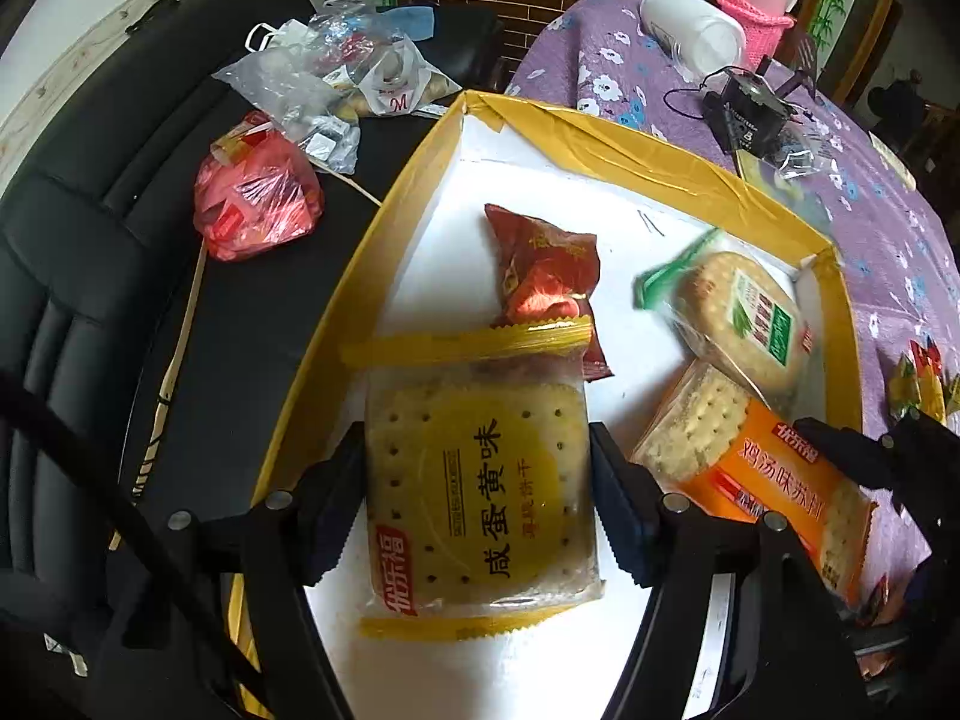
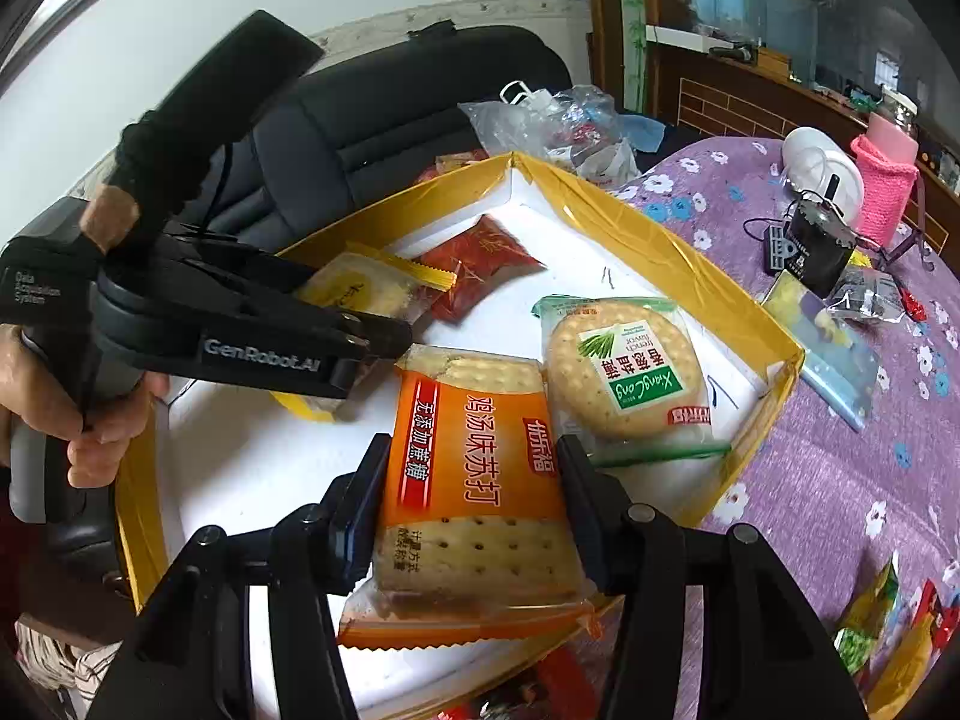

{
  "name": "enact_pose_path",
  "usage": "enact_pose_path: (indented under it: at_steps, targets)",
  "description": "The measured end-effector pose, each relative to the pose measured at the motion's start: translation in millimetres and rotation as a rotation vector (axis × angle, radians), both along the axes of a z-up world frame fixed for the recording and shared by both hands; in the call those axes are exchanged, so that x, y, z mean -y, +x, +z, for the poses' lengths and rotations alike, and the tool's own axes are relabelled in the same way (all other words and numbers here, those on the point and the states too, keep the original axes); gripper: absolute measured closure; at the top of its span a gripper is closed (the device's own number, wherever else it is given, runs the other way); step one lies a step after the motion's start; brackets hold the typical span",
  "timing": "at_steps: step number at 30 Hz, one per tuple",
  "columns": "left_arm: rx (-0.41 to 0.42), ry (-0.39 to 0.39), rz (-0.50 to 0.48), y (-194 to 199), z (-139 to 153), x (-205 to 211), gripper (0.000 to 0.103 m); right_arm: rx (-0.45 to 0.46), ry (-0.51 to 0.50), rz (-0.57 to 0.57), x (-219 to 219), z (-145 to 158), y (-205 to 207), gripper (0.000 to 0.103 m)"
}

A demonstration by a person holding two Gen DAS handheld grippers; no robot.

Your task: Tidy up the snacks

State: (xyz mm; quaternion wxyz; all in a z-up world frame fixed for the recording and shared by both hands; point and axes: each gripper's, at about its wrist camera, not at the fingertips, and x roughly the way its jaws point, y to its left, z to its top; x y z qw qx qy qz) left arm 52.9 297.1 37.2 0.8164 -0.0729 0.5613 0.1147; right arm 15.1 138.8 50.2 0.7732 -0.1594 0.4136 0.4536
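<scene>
A shallow box [image 1: 654, 150] with yellow-taped walls and a white floor sits on the purple table; it also shows in the right wrist view [image 2: 630, 228]. My left gripper [image 1: 480, 498] is shut on a yellow cracker pack [image 1: 480, 492] over the box's near left part. My right gripper [image 2: 471, 504] is shut on an orange cracker pack [image 2: 474, 450] above the box's near side; that pack also shows in the left wrist view [image 1: 750, 468]. A red snack pack [image 1: 546, 276] and a green round-cracker pack [image 2: 624, 372] lie in the box.
A black chair [image 1: 90, 240] stands left of the box, with a red bag [image 1: 258, 192] and clear plastic bags [image 1: 336, 78] on it. On the purple floral cloth [image 2: 810, 480] lie a white jar [image 1: 690, 30], a pink cup [image 2: 888, 180], a black device [image 2: 816, 246] and loose snacks [image 2: 882, 630].
</scene>
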Motion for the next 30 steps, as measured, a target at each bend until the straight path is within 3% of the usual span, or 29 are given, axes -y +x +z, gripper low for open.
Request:
enact_pose_path:
  at_steps: [14,21,26,30]
  targets:
    - [0.02,0.016,0.002,15,-5,2,0.032,0.034,-0.007,0.017,-1,-13,-8,0.049]
    - [0.049,0.014,0.014,9,1,1,0.031,0.061,-0.009,0.015,3,-4,-18,0.048]
    - [0.097,0.005,0.028,-2,15,5,0.023,0.065,0.021,0.002,18,8,-25,0.042]
    - [0.139,0.061,0.029,-15,28,17,0.016,0.085,0.05,-0.008,34,21,-35,0.031]
